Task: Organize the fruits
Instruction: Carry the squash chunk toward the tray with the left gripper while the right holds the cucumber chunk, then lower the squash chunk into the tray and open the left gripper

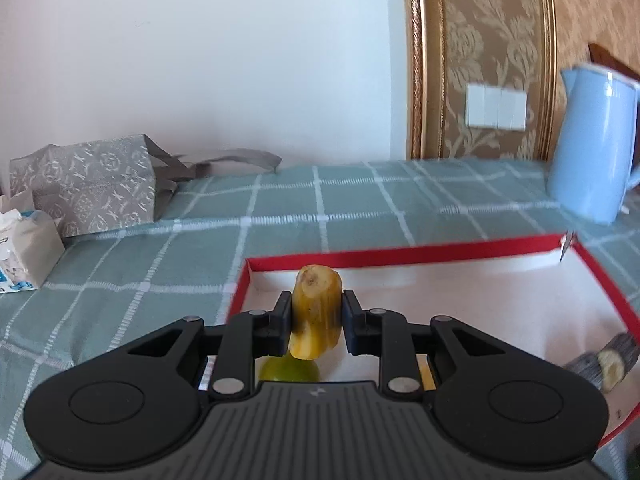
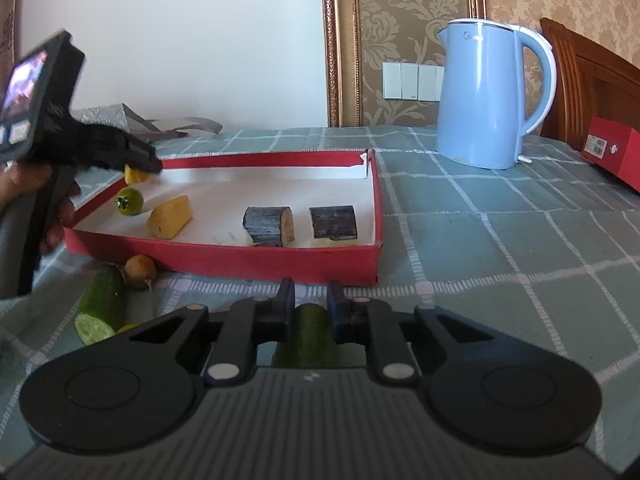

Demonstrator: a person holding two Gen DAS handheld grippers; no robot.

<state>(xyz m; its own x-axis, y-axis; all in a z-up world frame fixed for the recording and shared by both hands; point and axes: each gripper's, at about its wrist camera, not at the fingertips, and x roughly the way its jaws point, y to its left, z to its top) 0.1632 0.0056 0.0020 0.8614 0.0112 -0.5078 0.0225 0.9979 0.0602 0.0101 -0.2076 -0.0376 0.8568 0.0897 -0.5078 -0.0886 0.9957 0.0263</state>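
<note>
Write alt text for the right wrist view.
The right gripper is shut on a cucumber piece on a green checked tablecloth, in front of a red tray holding a green tomato, a banana chunk and two dark pieces. At left, the left gripper holds another banana chunk over the tray.

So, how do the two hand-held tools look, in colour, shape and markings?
Both tools are alike. The left tool and the right tool have matte black linkage arms with silver rivets, two round housings, a ribbed grey body with a small white logo, and dark flat fingers. No cables show.
</note>
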